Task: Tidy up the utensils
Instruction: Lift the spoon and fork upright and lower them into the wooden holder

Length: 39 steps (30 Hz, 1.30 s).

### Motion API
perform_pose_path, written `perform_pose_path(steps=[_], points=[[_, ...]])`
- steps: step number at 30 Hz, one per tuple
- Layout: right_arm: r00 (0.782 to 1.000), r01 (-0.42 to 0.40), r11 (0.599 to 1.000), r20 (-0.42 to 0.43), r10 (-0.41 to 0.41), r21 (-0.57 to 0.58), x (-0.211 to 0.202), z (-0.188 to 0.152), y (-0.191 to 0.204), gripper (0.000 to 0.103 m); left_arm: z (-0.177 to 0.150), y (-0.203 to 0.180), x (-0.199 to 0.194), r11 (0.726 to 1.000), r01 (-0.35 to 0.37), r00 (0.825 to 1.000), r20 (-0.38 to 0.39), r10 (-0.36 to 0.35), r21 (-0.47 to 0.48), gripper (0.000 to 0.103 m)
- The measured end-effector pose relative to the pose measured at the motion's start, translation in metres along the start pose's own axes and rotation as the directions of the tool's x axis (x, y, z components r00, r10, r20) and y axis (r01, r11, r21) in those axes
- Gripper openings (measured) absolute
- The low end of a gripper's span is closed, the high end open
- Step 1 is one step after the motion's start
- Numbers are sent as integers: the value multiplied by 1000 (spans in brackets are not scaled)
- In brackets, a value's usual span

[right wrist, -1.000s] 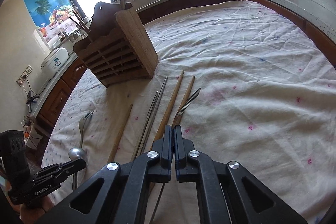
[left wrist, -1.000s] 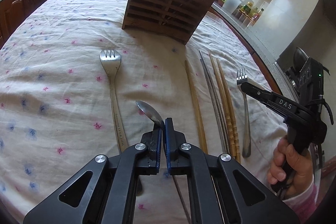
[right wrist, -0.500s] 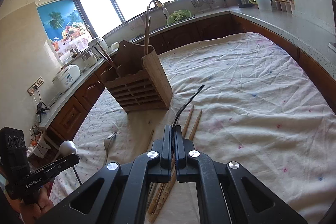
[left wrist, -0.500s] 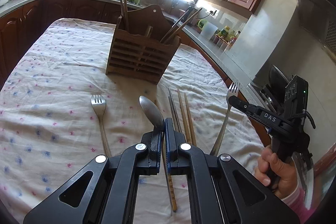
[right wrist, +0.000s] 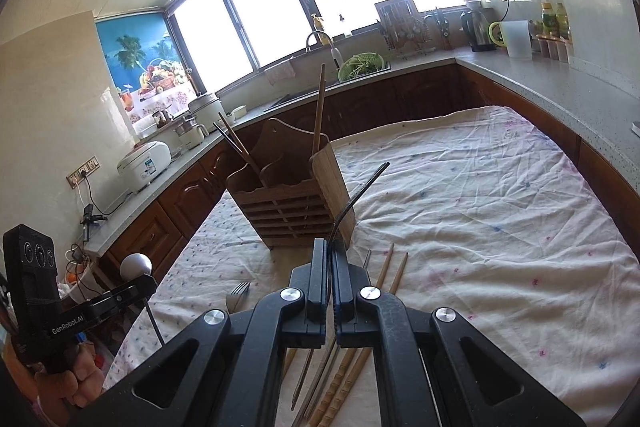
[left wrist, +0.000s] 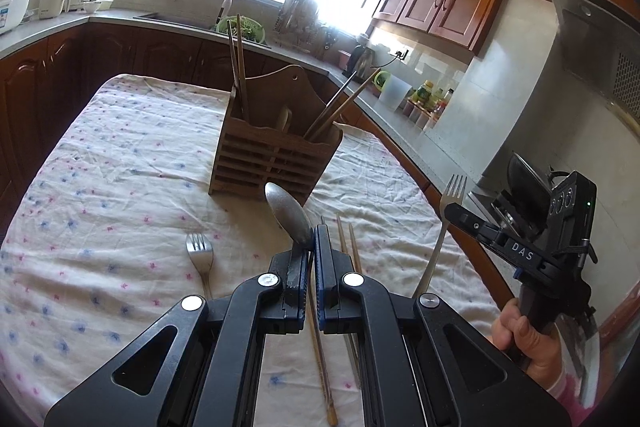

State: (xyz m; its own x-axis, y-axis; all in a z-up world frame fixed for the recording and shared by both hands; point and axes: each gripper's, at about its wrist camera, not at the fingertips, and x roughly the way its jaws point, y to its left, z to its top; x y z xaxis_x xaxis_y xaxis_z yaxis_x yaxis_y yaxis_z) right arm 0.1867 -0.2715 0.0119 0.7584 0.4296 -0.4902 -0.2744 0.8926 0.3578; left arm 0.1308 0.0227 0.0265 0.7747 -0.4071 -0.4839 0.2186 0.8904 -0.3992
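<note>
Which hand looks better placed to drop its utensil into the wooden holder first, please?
Probably the left gripper: its spoon points at the wooden holder front; the right gripper, holding a fork, faces the holder's corner.

The spoon showed only its bowl; its handle was hidden between and behind the left gripper fingers. The lying fork lost its handle beneath that gripper's frame. The chopsticks on the cloth ran partly under the right gripper, and the holder hid the lower ends of what stood inside.
</note>
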Motion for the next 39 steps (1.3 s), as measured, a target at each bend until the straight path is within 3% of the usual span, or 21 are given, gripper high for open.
perform_pose_path(steps=[30,39], points=[[994,-14,996,111,24,-91,28,51,22,2,72,12,9,999,-38,986,164,31,38,2],[986,0,989,166,25,-148,48,81,31,2,117,20,20,996,-61,966,254,44,58,2]])
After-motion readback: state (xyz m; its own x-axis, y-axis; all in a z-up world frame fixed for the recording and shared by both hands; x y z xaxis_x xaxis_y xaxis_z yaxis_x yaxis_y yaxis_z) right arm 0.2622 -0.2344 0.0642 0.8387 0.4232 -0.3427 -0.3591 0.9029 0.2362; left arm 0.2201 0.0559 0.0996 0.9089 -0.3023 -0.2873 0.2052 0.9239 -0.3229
